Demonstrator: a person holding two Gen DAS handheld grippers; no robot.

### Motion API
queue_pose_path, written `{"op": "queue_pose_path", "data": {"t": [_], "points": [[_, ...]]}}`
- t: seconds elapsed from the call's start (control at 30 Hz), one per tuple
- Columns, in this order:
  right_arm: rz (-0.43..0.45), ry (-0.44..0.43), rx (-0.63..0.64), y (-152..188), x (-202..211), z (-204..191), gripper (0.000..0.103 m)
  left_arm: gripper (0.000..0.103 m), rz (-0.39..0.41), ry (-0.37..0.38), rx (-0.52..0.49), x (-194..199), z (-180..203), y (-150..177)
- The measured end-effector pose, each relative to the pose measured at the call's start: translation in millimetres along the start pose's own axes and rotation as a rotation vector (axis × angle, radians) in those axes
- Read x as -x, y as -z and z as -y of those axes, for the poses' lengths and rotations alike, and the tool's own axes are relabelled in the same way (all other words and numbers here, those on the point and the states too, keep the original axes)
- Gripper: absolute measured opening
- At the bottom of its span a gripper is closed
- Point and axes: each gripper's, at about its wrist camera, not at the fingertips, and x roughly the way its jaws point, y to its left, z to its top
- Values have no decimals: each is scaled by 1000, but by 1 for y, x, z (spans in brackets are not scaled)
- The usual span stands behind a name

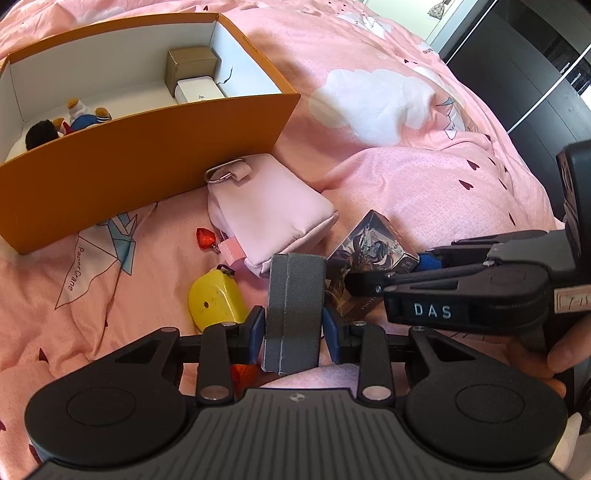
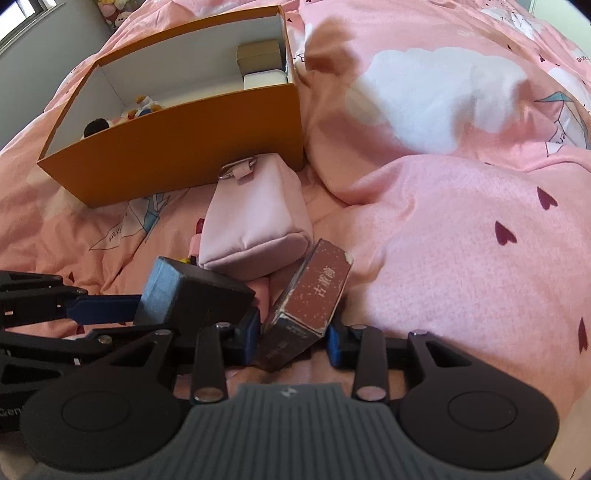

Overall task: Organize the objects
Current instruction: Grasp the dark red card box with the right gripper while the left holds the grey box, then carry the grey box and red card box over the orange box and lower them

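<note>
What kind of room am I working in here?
Most likely a bedroom: everything lies on a rumpled pink duvet, with an orange box of small belongings and a dark wardrobe alongside.

Box (image 1: pixel 147 147) upper left of the left-wrist frame; pouch (image 1: pixel 266 206) at centre just below it; tape measure (image 1: pixel 214 301) lower left of the pouch.

We're in a home bedroom: a pink duvet (image 1: pixel 388 177) printed with clouds, hearts and paper cranes fills both views. Upper right of the left wrist frame, a dark wardrobe (image 1: pixel 535 66); upper left of the right wrist frame, plush toys (image 2: pixel 114 11) piled by a grey wall.
</note>
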Motion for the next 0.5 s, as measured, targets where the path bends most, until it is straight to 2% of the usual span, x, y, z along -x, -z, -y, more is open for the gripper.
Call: {"op": "queue_pose_path", "data": {"t": [0.13,0.27,0.5], "points": [[-21,-2,-5,3,-6,-2,40,38,-1,5,3,0,-1,0],[-10,-20,-12,4,0,0,32,37,8,9,-1,1,-1,1],[66,-30,24,-4,25,-4,24,37,51,61,19,15,-8,-1]]}}
